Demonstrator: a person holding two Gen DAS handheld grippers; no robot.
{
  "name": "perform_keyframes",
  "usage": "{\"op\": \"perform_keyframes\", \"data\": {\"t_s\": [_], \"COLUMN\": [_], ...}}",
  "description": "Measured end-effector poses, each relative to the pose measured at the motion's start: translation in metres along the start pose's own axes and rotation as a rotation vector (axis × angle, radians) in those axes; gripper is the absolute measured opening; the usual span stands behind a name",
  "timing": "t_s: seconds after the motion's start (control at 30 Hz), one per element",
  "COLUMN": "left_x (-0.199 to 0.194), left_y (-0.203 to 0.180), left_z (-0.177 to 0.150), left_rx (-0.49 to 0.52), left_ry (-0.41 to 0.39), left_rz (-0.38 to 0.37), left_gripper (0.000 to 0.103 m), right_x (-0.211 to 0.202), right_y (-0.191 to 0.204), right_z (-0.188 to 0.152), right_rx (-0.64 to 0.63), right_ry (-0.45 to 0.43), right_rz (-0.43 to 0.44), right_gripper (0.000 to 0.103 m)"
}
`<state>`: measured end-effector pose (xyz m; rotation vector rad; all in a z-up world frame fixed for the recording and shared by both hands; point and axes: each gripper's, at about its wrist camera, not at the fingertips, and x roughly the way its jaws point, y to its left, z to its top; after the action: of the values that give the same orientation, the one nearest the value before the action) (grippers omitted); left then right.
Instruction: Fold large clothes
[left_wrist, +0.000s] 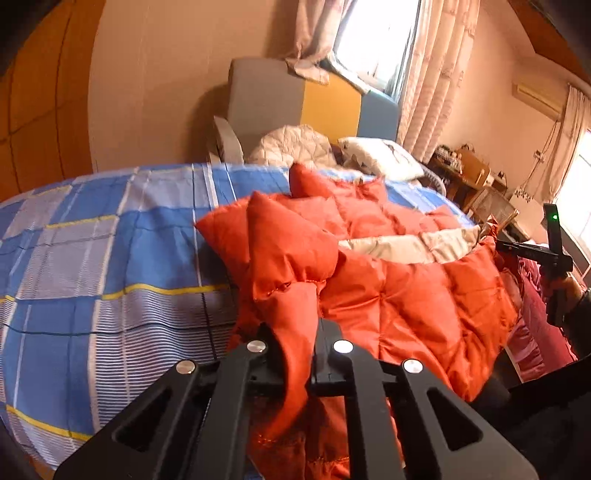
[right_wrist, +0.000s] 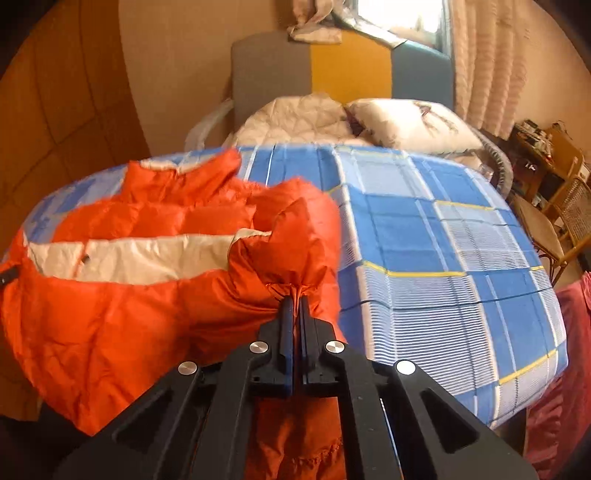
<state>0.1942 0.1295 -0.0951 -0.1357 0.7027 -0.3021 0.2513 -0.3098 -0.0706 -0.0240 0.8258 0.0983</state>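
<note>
Garment: we are handling an orange puffer jacket (left_wrist: 388, 295) with a pale band across it, lying on the blue checked bedsheet (left_wrist: 92, 258) with its near edge hanging over the side of the bed towards us
Left gripper (left_wrist: 295, 317): we are pinching a fold of orange fabric between the closed jaws, at the jacket's near corner on our left
Right gripper (right_wrist: 294, 299): we are clamping a bunched gather of the same fabric, jaws shut tight on it, at the near corner on our right
Long axis: we are reading the held edge as running side to side between the two claws, with the pale band roughly parallel to it
Direction: we are seeing the rest of the jacket spreading away from both claws, towards the pillows (right_wrist: 413, 125) and the headboard (right_wrist: 332, 74)
Nearer hand: we are judging neither nearer, each holding its own corner
Coming move: we are likely carrying the held edge forward over the body, both hands travelling together to keep the fold square
Risk: we are watching the slippery, puffy fabric, which may slide out of the pinch
</note>
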Motion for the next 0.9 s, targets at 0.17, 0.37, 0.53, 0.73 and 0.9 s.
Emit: {"op": "perform_keyframes", "data": {"t_s": [0.17,0.37,0.53,0.73,0.9], "left_x": [-0.031,-0.048,-0.018,0.037,0.081], "left_y": [-0.006,0.001,0.012,0.030,0.043], "left_z": [0.006,0.033,0.072,0.112,0.135], "left_rx": [0.019,-0.007,-0.030,-0.086,-0.121], "left_ry": [-0.067,-0.165,-0.189,-0.170,-0.140], "left_rz": [0.012,0.016,0.040,0.074,0.106], "left_gripper": [0.005,0.005,0.005,0.005,0.005], "right_x": [-0.042,-0.052,-0.016,0.032,0.070], "right_y": [0.000,0.000,-0.006,-0.013,-0.019], "right_z": [0.015,0.047,0.077,0.105,0.123], "right_rx": [-0.012,0.008,0.066,0.131,0.169], "right_ry": [-0.100,-0.184,-0.186,-0.168,-0.142], "right_rz": [-0.015,-0.018,-0.034,-0.060,-0.095], "right_gripper": [0.001,0.001,0.001,0.001,0.001]}}
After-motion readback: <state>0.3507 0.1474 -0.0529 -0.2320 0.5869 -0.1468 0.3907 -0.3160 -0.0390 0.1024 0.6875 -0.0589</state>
